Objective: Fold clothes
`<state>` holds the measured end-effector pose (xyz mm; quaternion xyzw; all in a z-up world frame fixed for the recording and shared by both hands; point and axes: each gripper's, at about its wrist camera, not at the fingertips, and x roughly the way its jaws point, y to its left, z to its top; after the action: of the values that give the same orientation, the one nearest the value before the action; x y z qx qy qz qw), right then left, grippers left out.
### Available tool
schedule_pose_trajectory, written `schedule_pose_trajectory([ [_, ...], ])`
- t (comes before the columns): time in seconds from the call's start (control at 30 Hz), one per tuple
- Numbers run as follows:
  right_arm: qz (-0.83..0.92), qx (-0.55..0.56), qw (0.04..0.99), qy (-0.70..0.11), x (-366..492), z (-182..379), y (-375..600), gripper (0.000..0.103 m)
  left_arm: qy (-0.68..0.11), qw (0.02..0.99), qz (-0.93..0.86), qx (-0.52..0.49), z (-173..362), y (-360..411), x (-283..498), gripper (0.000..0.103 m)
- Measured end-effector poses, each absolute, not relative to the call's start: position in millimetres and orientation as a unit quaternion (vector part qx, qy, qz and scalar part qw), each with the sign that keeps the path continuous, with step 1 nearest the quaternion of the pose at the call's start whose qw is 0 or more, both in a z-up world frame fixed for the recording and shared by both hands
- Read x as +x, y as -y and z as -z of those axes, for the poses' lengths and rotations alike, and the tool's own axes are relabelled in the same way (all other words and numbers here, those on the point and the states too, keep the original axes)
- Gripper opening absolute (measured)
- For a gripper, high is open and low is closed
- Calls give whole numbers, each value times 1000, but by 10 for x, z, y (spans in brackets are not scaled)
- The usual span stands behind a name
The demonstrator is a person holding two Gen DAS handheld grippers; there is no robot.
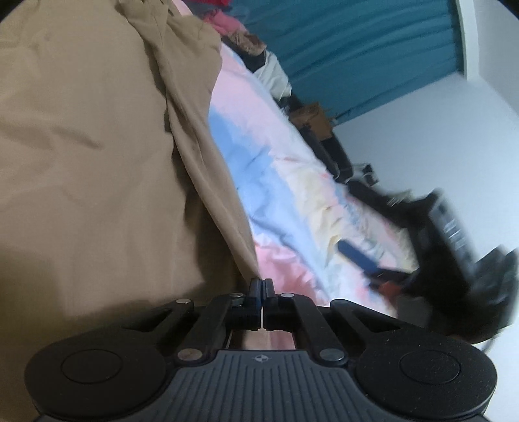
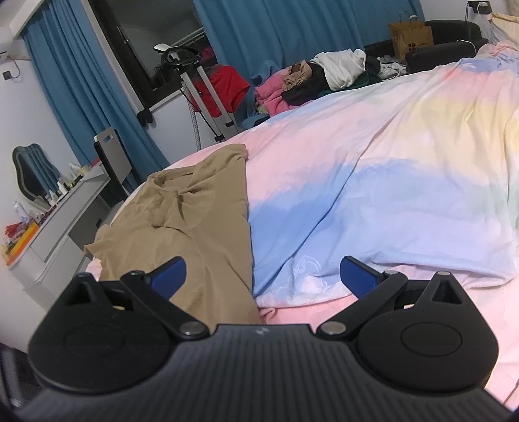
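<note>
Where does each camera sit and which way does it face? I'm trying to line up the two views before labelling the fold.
Left wrist: on the left gripper, rolled sideways and low over the tan garment; its jaws are shut at the garment's edge, and the right gripper shows blurred beyond.
Right wrist: on the right gripper, jaws open and empty, looking across the bed toward the clothes pile and blue curtains.
Shared: tan garment, pastel duvet, curtains.

No legible txt; print on brown paper bag too small to read
</note>
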<state>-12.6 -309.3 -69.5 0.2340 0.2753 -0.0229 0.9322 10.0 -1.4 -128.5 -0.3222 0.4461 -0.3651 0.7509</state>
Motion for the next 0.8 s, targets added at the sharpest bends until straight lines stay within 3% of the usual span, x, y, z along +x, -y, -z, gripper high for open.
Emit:
schedule_pose_trajectory([
  [0.23, 17, 236, 929, -283, -112, 711, 3103, 103, -447, 745, 346, -354, 924, -582, 176, 0],
  [0.63, 5, 213, 932, -294, -94, 731, 2942, 103, -511, 796, 231, -226, 1202, -733, 300, 1],
  [0.8, -8, 203, 935, -292, -106, 727, 2870, 103, -481, 827, 225, -187, 1026, -702, 180, 22],
])
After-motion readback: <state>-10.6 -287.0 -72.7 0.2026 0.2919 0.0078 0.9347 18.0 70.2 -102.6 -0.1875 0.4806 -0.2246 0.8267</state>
